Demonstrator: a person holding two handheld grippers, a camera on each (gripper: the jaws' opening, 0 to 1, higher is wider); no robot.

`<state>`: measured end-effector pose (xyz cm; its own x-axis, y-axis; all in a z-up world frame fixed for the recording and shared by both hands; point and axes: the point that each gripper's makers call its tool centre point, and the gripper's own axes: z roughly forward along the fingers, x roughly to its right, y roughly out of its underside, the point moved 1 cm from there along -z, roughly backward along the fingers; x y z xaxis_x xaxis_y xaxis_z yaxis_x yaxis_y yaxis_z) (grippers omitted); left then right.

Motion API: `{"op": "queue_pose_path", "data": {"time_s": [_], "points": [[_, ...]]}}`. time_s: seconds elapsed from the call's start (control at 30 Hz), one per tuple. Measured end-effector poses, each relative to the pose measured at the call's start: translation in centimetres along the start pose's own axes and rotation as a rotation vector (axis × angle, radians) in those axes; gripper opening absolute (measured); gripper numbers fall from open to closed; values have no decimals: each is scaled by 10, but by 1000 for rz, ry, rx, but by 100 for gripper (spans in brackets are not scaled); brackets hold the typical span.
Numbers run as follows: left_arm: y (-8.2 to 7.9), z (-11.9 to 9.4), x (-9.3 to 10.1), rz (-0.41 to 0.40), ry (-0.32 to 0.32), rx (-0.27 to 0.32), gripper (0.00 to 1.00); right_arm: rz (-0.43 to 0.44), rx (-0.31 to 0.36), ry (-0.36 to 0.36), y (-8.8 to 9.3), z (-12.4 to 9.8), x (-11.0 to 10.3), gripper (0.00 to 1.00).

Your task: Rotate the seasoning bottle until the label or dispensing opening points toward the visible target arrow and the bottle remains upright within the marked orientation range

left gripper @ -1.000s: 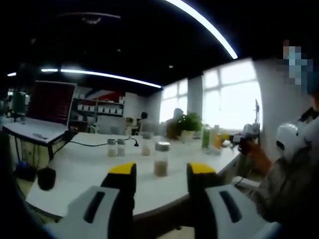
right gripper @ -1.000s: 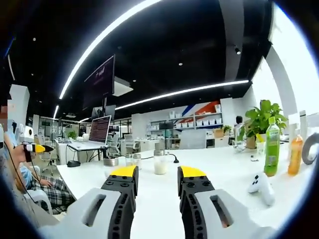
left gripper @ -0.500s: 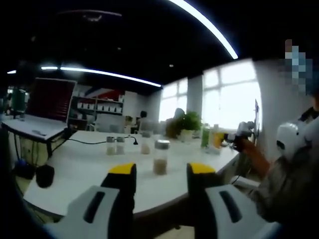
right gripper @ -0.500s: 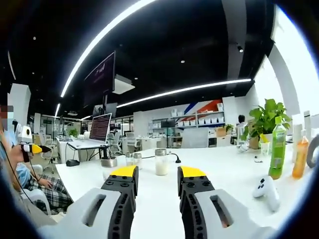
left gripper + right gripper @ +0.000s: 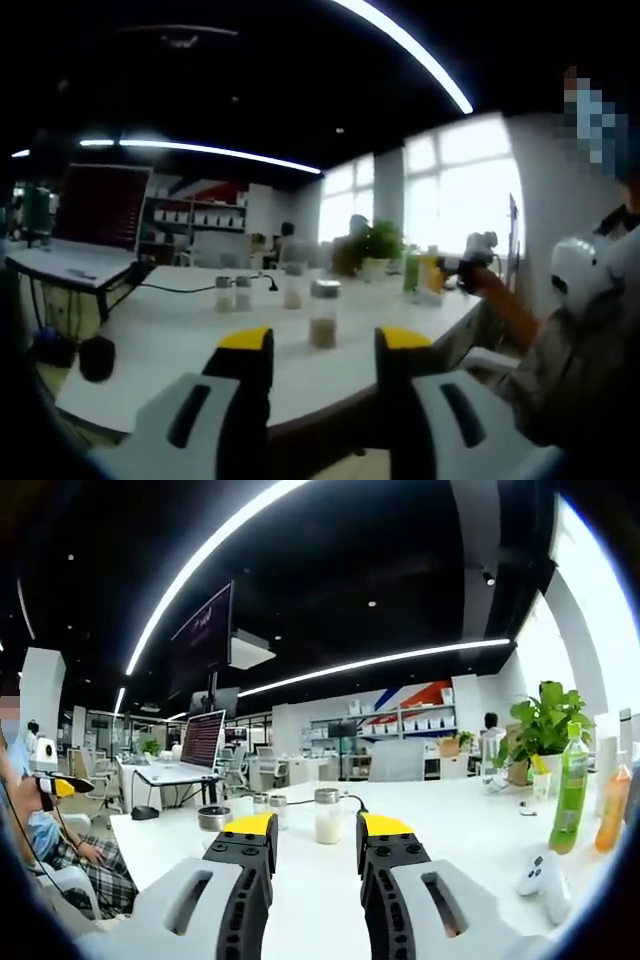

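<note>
1. left gripper [image 5: 325,350] hangs in the air short of the near edge of the white table [image 5: 170,345], its yellow-tipped jaws parted with a clear gap and nothing between them.
2. right gripper [image 5: 315,832] sits over the table [image 5: 470,840] from another side, jaws likewise apart and empty.
3. the seasoning bottle [image 5: 322,317] stands upright on the table, well beyond the left gripper and seen through the gap between its jaws; it has a grey cap and brownish contents in the lower part.
4. in the right gripper view a capped jar with pale contents [image 5: 327,816] stands upright just past the jaw tips; whether it is the same bottle cannot be told. no label, opening or arrow can be made out in either view.
5. two small shakers [image 5: 232,294] stand side by side further back on the left, with another jar [image 5: 293,288] behind the seasoning bottle.
6. a black cable [image 5: 180,290] runs across the table toward the shakers.
7. a green bottle [image 5: 572,790] and an orange bottle [image 5: 612,808] stand near the right edge of the right gripper view, with a leafy plant [image 5: 545,725] behind them.
8. a white game controller [image 5: 545,873] lies on the table in front of the bottles.
9. a shallow metal dish [image 5: 214,818] rests on the table left of the jaws.
10. an open laptop [image 5: 195,748] sits on a separate desk in the background.
</note>
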<state>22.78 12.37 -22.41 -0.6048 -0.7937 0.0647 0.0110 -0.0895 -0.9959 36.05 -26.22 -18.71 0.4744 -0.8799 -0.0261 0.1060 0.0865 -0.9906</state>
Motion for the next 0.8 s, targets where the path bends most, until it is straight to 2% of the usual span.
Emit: {"op": "queue_pose_path", "data": {"time_s": [0.2, 0.33, 0.8], "points": [[1, 1, 1, 7, -1, -8, 43, 0, -14, -16, 3, 11, -3, 31], [-4, -4, 0, 14, -10, 4, 43, 11, -25, -28, 6, 19, -2, 31], [-4, -8, -5, 13, -25, 8, 43, -8, -71, -64, 7, 63, -1, 31]]}}
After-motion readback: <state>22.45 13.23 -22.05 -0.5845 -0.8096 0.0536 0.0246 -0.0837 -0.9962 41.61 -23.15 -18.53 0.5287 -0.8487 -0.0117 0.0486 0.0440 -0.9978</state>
